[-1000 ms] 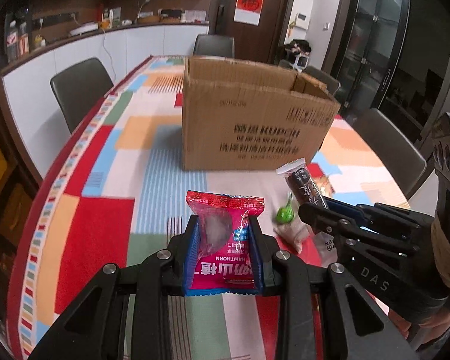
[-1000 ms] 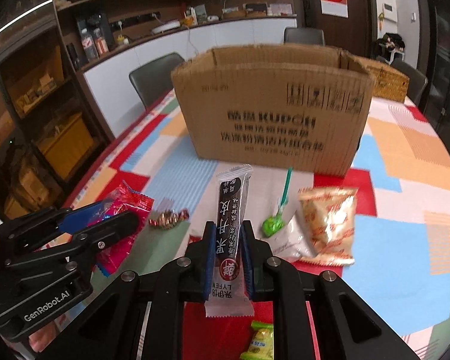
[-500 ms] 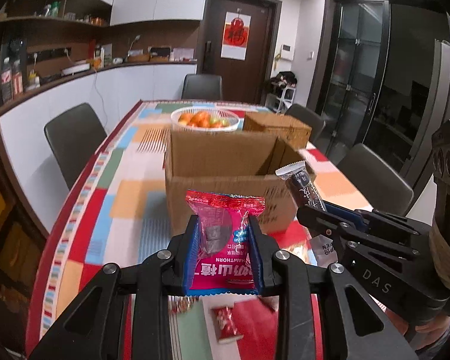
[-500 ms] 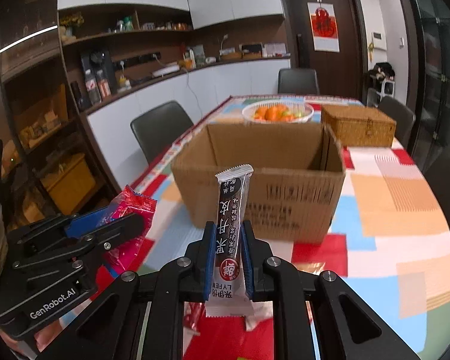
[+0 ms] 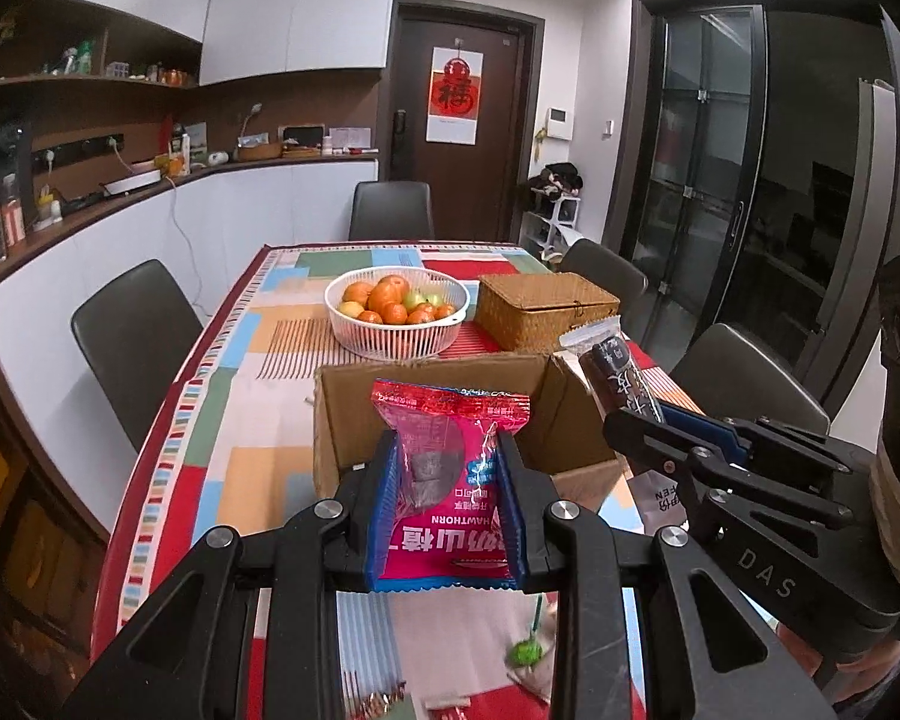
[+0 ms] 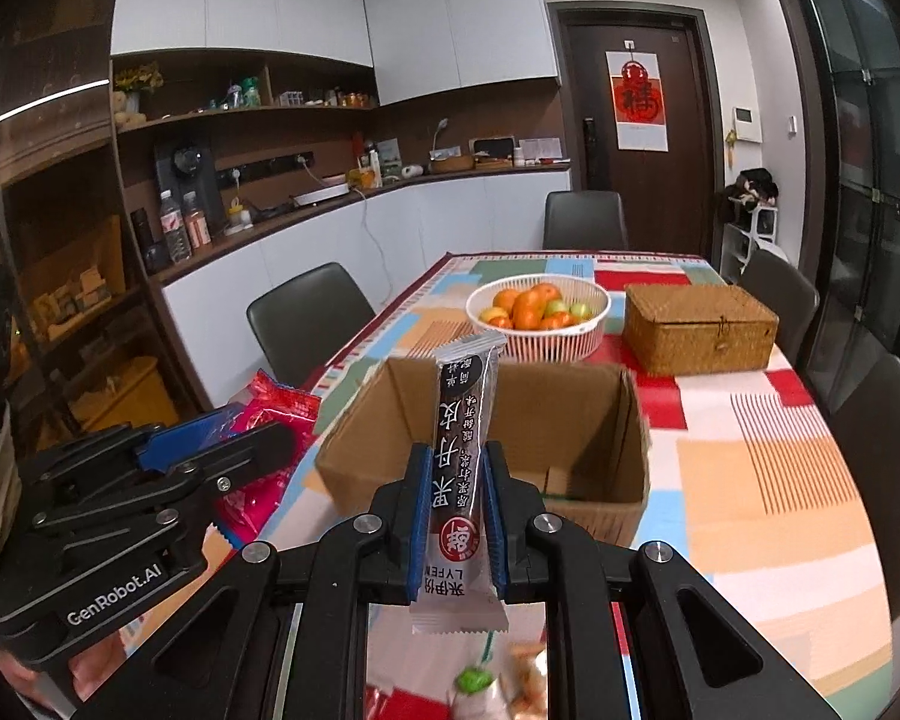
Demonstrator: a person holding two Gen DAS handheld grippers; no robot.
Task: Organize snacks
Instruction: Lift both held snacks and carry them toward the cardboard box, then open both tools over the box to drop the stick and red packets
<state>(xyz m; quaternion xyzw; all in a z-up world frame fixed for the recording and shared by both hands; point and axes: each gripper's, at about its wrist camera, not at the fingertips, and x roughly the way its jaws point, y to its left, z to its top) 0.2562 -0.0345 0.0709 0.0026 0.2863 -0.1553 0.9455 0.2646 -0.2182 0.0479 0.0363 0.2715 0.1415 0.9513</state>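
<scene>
My left gripper (image 5: 450, 468) is shut on a red hawthorn snack packet (image 5: 450, 480), held upright above the near edge of an open cardboard box (image 5: 546, 408). My right gripper (image 6: 453, 480) is shut on a long dark fruit-leather bar (image 6: 459, 468), also upright in front of the box (image 6: 570, 396). Each gripper shows in the other's view: the right one (image 5: 648, 420) with the bar (image 5: 618, 372), the left one (image 6: 234, 444) with the red packet (image 6: 282, 402). Little shows inside the box.
Behind the box stand a white basket of oranges (image 5: 396, 324) and a wicker box (image 5: 546, 306). A green lollipop (image 5: 525, 651) and other loose snacks lie on the patchwork tablecloth below the grippers. Dark chairs surround the table.
Both grippers have risen with their snacks and tilted up. The box now sits lower in view with its open top showing, and the fruit basket and wicker box are in view.
</scene>
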